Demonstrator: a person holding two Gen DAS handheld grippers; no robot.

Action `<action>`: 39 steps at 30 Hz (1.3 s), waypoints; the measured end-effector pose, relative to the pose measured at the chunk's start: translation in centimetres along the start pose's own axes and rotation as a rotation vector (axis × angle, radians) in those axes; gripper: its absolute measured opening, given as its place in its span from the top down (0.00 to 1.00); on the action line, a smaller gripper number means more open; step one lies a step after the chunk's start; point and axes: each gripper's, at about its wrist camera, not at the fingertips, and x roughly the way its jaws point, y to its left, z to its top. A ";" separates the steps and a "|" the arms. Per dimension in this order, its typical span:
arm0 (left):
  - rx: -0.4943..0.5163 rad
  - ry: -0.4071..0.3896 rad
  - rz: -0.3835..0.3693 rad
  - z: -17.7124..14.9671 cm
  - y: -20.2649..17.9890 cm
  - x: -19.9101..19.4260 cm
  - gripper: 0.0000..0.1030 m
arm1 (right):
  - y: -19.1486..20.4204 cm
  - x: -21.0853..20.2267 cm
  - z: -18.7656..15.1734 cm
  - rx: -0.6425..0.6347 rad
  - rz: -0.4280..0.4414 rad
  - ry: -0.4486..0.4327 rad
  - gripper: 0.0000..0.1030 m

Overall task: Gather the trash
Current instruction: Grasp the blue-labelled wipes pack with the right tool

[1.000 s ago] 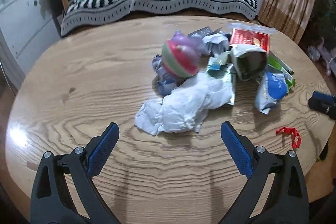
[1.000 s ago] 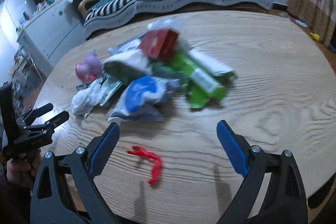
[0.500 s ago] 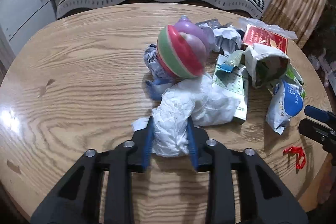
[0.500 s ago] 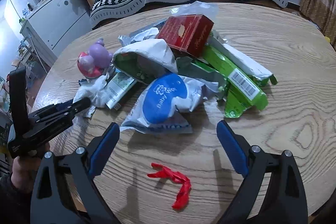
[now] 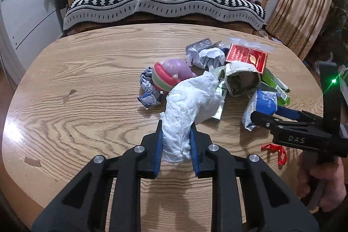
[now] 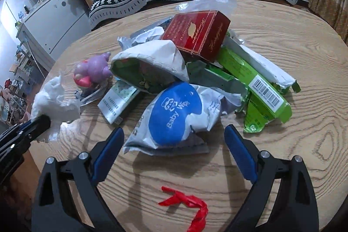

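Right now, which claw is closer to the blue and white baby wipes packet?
Right. The right claw stands open with the crumpled blue and white baby wipes packet just ahead, between its fingers. The left claw is off to the side, shut on the crumpled white tissue.

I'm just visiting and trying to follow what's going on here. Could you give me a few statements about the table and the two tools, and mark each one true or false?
1. The left tool is clamped on a crumpled white tissue. True.
2. The right tool grips the red box. False: its jaws stand open and empty, astride the near end of the baby wipes packet, and the box lies farther back in the pile.
3. A red scrap lies on the wooden table, nearer than the right tool's fingertips. True.
4. The green carton stands upright. False: it lies flattened.
5. A pink and purple toy sits beside the pile. True.
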 end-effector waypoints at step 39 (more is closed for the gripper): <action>0.432 -0.028 -0.453 -5.0 -42.9 0.9 0.79 | -40.8 -28.1 -19.5 0.479 -0.459 -0.209 0.53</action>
